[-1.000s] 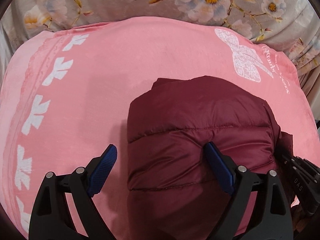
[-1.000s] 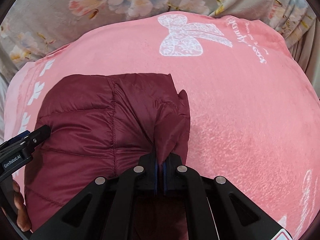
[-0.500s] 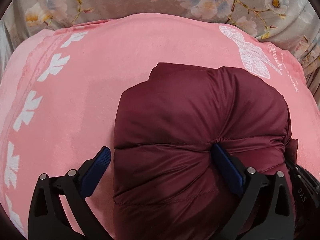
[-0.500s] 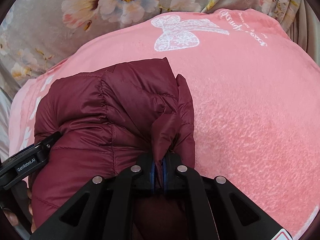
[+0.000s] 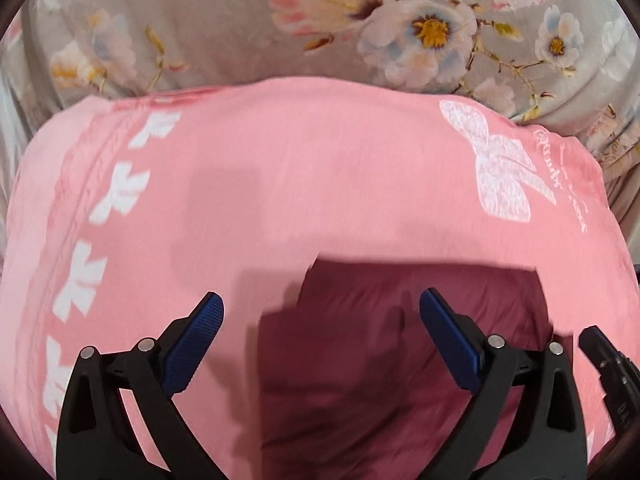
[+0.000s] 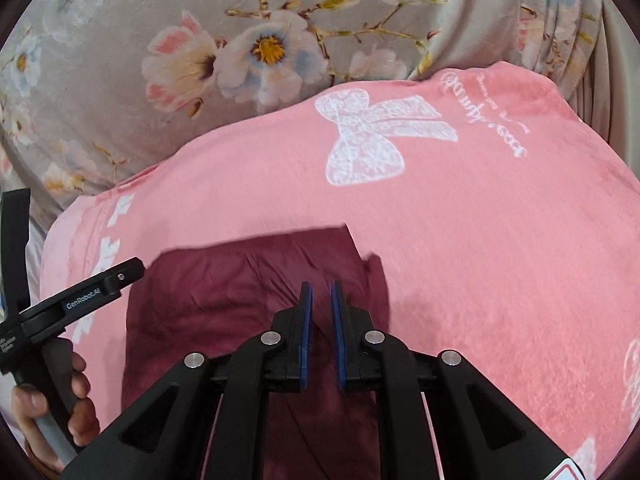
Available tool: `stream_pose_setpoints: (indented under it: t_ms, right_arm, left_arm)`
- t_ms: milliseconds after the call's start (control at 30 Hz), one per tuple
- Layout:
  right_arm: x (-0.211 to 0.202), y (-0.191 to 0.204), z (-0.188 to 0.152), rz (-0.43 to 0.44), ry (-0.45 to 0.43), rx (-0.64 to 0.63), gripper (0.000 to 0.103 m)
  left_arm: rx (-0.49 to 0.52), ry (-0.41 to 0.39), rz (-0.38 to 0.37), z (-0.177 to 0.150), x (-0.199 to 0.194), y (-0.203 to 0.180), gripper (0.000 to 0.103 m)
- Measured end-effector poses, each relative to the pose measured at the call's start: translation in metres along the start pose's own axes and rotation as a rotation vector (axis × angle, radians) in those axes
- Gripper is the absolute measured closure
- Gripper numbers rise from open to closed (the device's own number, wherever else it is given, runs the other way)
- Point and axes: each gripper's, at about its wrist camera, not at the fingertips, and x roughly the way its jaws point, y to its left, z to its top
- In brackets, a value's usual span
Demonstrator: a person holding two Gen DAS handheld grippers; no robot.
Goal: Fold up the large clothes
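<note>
A folded dark red puffer jacket (image 5: 360, 380) lies on a pink blanket (image 5: 300, 160). Raised above the jacket's near left part is my left gripper (image 5: 320, 294). Its jaws stand wide and are closing a little, touching nothing. My right gripper (image 6: 321, 285) hovers over the jacket (image 6: 224, 300) near its right edge. Its jaws are opening, with a narrow gap between the pads and no cloth in it. The jacket's near end is hidden behind both grippers.
The pink blanket (image 6: 480, 260) carries a white bow print (image 6: 372, 140) and covers a grey floral bedsheet (image 6: 120, 40) that shows beyond it. A hand (image 6: 76, 400) holds the left gripper's handle at the lower left of the right wrist view.
The right gripper let go of the jacket's fold and rose. The left gripper lifted off the jacket. The jacket now lies flat and lower in both views.
</note>
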Motion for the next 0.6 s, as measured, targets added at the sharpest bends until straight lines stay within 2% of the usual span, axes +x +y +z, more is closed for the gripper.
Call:
stream_pose_setpoints:
  t_ms: [100, 167, 233, 367, 600]
  right_arm:
    - [0.033, 0.002, 0.004, -0.008, 0.048, 0.017, 0.094]
    - [0.056, -0.003, -0.002, -0.041, 0.088, 0.029, 0.094]
    - [0.069, -0.013, -0.012, -0.025, 0.108, 0.067, 0.099]
    - [0.077, -0.029, -0.022, 0.038, 0.111, 0.139, 0.102]
    - [0.080, -0.027, -0.030, 0.055, 0.093, 0.144, 0.103]
  left_arm:
    - [0.004, 0.047, -0.011, 0.010, 0.022, -0.021, 0.007]
    - [0.025, 0.067, 0.031, 0.008, 0.042, -0.035, 0.007]
    - [0.054, 0.079, 0.073, 0.001, 0.060, -0.046, 0.007]
    - [0.070, 0.078, 0.093, -0.010, 0.076, -0.052, 0.006]
    - [0.088, 0.055, 0.116, -0.016, 0.086, -0.056, 0.005]
